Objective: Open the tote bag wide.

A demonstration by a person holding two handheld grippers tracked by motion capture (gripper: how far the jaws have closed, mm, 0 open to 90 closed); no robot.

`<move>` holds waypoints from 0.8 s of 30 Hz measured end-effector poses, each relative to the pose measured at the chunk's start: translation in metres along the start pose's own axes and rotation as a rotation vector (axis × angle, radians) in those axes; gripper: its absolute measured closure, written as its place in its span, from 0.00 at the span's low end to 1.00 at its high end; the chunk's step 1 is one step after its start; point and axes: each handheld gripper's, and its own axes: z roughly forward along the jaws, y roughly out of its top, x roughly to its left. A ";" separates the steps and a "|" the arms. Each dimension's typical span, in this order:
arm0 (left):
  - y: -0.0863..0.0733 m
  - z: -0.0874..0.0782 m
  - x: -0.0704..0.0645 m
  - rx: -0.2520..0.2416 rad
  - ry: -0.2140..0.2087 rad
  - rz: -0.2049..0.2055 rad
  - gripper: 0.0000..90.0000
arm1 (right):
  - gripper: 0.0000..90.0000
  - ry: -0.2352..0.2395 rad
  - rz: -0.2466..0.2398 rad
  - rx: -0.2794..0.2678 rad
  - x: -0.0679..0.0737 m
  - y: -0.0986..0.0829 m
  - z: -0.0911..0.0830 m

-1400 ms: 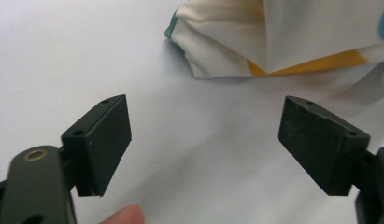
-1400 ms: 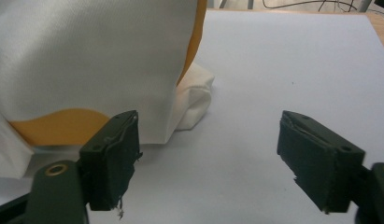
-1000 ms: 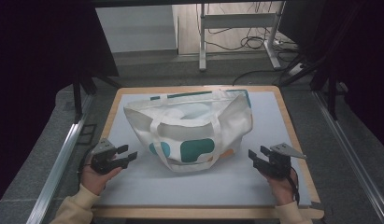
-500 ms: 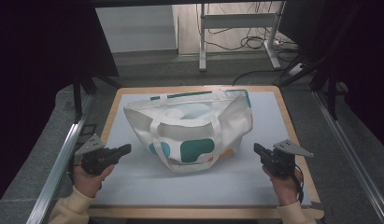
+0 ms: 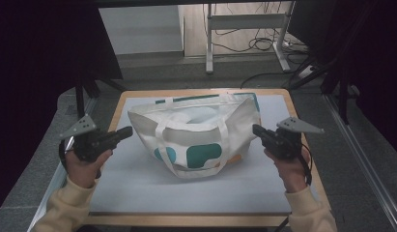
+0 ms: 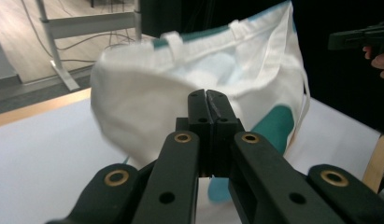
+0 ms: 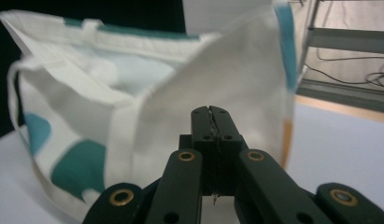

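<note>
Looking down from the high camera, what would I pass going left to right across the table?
Left gripper held in the person's left hand → white tote bag with teal patches → right gripper held in the right hand.

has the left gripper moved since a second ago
Yes. The left gripper first pulled back toward the table's left edge, then swung in again; its shut tips now sit beside the tote bag.

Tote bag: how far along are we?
Done: the tote bag stands open-mouthed on the white mat. In hand: nothing; the left tongs and right tongs, both shut, flank the bag's ends without gripping. Left: any grasp or handling of the bag.
</note>
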 end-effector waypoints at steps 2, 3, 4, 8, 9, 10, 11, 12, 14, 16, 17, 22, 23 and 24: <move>0.014 0.011 0.005 0.007 -0.012 -0.016 1.00 | 0.99 0.016 -0.005 0.002 0.003 0.016 0.007; 0.027 0.023 0.010 0.019 -0.024 -0.031 1.00 | 0.99 0.012 -0.036 0.009 0.006 0.033 0.019; 0.033 0.029 0.012 0.027 -0.017 -0.027 1.00 | 0.99 0.017 -0.037 0.012 0.006 0.039 0.023; 0.043 0.046 0.015 0.049 -0.010 -0.015 1.00 | 0.99 0.014 -0.060 0.022 0.008 0.060 0.043; 0.044 0.048 0.015 0.053 -0.012 -0.013 1.00 | 0.99 0.014 -0.060 0.022 0.008 0.060 0.043; 0.046 0.051 0.014 0.063 -0.014 -0.004 1.00 | 0.99 0.012 -0.061 0.022 0.008 0.062 0.046; 0.047 0.053 0.013 0.067 -0.014 0.007 1.00 | 0.99 0.010 -0.062 0.023 0.008 0.065 0.049; 0.048 0.055 0.012 0.068 -0.011 0.012 1.00 | 0.99 0.009 -0.063 0.027 0.008 0.066 0.052; 0.050 0.058 0.011 0.073 -0.010 0.017 1.00 | 0.99 0.005 -0.065 0.035 0.007 0.068 0.057; 0.052 0.061 0.010 0.079 -0.008 0.022 1.00 | 0.99 0.001 -0.067 0.048 0.007 0.070 0.064; 0.053 0.063 0.010 0.082 -0.005 0.024 1.00 | 0.99 -0.002 -0.069 0.053 0.007 0.072 0.067; 0.055 0.072 0.017 0.105 0.040 0.023 1.00 | 0.99 -0.028 -0.088 0.091 0.007 0.076 0.082; 0.055 0.074 0.020 0.111 0.043 0.016 1.00 | 0.99 -0.041 -0.100 0.101 0.007 0.076 0.085; 0.053 0.078 0.023 0.124 0.046 0.010 1.00 | 0.99 -0.056 -0.107 0.115 0.005 0.075 0.090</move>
